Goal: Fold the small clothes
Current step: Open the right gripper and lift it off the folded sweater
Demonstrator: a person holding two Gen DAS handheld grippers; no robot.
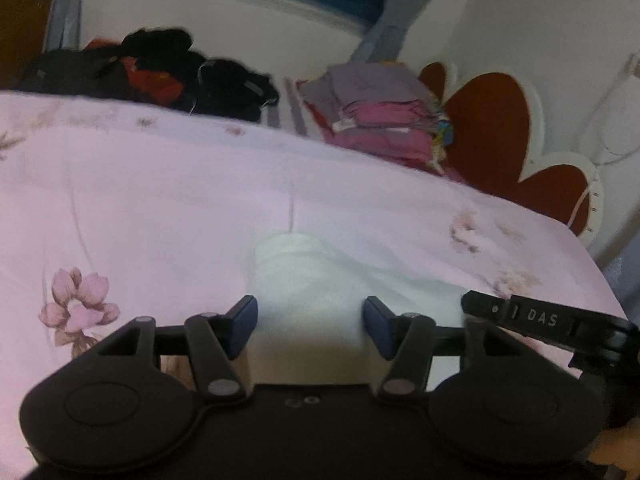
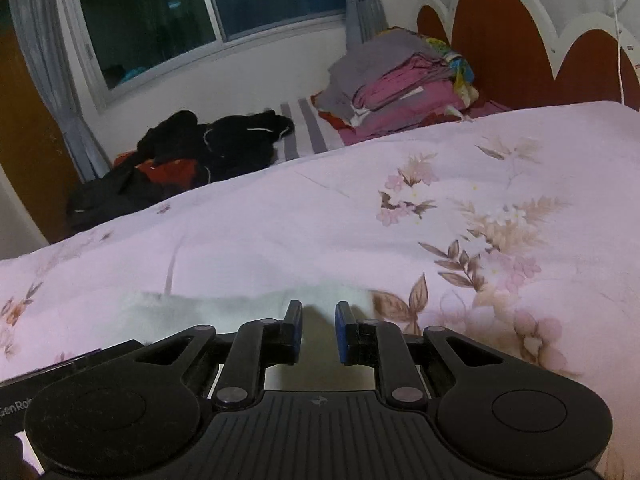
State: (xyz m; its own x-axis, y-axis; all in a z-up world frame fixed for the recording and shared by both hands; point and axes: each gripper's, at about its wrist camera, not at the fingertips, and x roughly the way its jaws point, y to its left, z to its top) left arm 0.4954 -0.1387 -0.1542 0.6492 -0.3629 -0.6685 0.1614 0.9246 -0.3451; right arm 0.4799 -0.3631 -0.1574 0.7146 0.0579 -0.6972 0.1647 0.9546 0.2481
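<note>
White garment (image 1: pixel 320 280), lying on the floral bedspread (image 1: pixel 160 200): left claw (image 1: pixel 310 328) and right claw (image 2: pixel 318 332), both parted and empty, are nearing its near edge—pinch corners evenly.

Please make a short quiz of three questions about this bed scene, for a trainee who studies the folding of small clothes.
1. True or false: the left gripper is clamped shut on the white garment.
2. Which lies nearer the headboard: A) the dark clothes heap B) the folded pink and grey stack C) the white garment?
3. Fill in: the white garment lies on a pink ____ quilt.

Key: 1 false, its jaws stand open over the cloth. 2 B. 3 flowered.
</note>
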